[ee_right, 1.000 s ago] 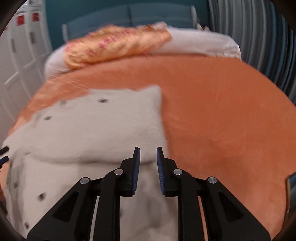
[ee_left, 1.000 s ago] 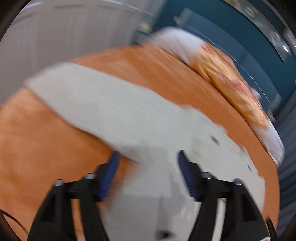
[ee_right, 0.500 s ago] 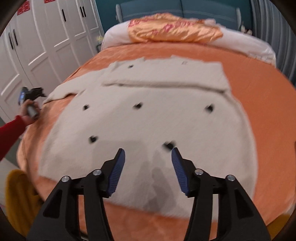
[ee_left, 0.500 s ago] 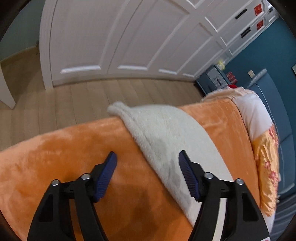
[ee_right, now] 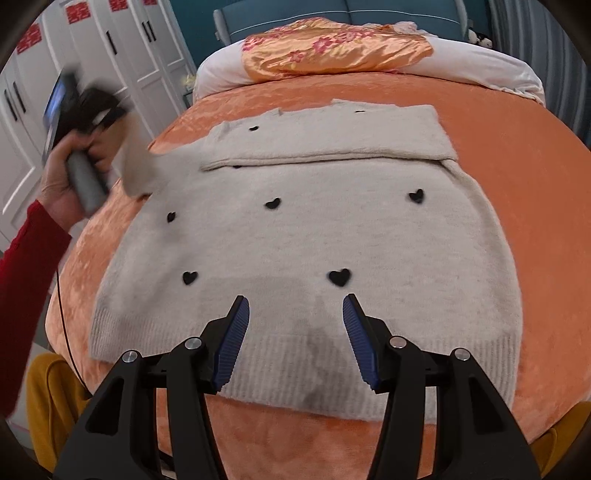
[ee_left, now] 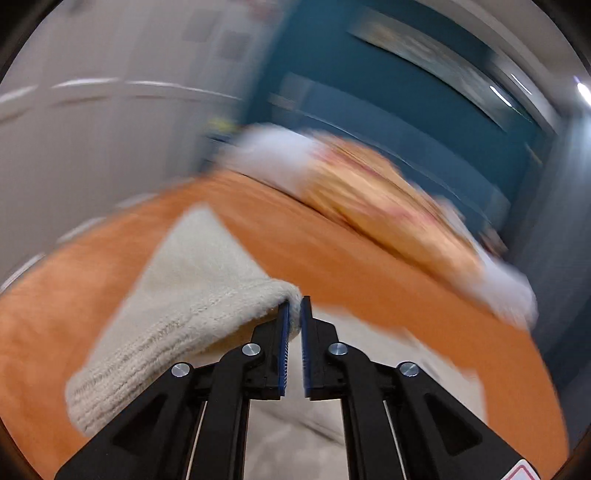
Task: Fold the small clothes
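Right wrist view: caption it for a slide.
Open right gripper hovers over cream sweater on orange bedspread.

Bed's got a fuzzy orange blanket (ee_right: pixel 517 155) spread over it, with a shiny orange floral pillow (ee_right: pixel 332 48) sitting on a white pillow (ee_right: pixel 491 70) up at the head. Teal headboard (ee_right: pixel 332 14) behind that. White wardrobe doors (ee_right: pixel 122 48) with red paper cutouts (ee_right: pixel 77 13) run along the left, and something mustard yellow (ee_right: pixel 48 398) sits low by the bed's near corner.
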`<state>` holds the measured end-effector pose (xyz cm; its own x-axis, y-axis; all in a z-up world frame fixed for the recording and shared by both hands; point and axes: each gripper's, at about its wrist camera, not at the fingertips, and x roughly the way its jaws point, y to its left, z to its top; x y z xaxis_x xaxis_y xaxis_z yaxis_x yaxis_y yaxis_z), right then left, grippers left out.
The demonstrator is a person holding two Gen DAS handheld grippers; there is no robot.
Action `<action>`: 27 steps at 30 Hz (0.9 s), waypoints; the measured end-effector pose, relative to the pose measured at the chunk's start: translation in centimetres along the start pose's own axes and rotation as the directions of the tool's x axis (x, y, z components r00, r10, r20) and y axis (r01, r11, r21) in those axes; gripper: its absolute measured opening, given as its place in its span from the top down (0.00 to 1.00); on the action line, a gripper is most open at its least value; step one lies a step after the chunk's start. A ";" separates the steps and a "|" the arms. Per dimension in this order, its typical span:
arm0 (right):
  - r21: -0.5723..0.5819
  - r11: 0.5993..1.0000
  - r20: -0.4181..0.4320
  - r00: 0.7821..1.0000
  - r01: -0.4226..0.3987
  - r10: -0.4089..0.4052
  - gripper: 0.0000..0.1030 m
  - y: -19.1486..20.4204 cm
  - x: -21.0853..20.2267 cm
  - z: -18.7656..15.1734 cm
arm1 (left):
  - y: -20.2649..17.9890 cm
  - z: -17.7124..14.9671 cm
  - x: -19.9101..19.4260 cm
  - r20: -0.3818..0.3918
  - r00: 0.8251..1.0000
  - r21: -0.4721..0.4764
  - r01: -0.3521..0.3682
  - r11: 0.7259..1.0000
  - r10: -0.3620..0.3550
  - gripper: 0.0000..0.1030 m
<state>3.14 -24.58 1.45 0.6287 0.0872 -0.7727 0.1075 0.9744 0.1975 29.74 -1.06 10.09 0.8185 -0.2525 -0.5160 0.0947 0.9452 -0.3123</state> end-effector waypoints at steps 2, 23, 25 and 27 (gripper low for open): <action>0.016 1.000 -0.006 1.000 0.021 -0.021 0.50 -1.1 -0.1 -0.2 | -6.8 -5.3 2.2 -0.145 0.989 0.108 0.048 0.993 -0.032 0.71; -0.521 0.853 0.126 0.991 0.036 0.034 0.34 7.4 11.3 10.8 | 11.7 -5.9 5.0 -0.329 0.944 -0.391 -0.163 0.906 0.029 0.62; -0.540 0.841 0.090 0.995 0.019 0.035 0.33 9.2 14.3 11.6 | 12.0 -5.8 5.2 -0.326 0.945 -0.415 -0.150 0.897 0.008 0.62; -0.534 0.845 0.051 0.998 0.004 0.027 0.33 10.2 16.7 12.2 | 12.3 -6.1 5.9 -0.340 0.941 -0.434 -0.158 0.887 0.001 0.62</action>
<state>24.14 -15.73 -2.06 0.6697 0.1029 -0.7355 -0.3178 0.9348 -0.1587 32.30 7.79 -1.62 0.5774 -0.3071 -0.7565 -0.2913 0.7882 -0.5422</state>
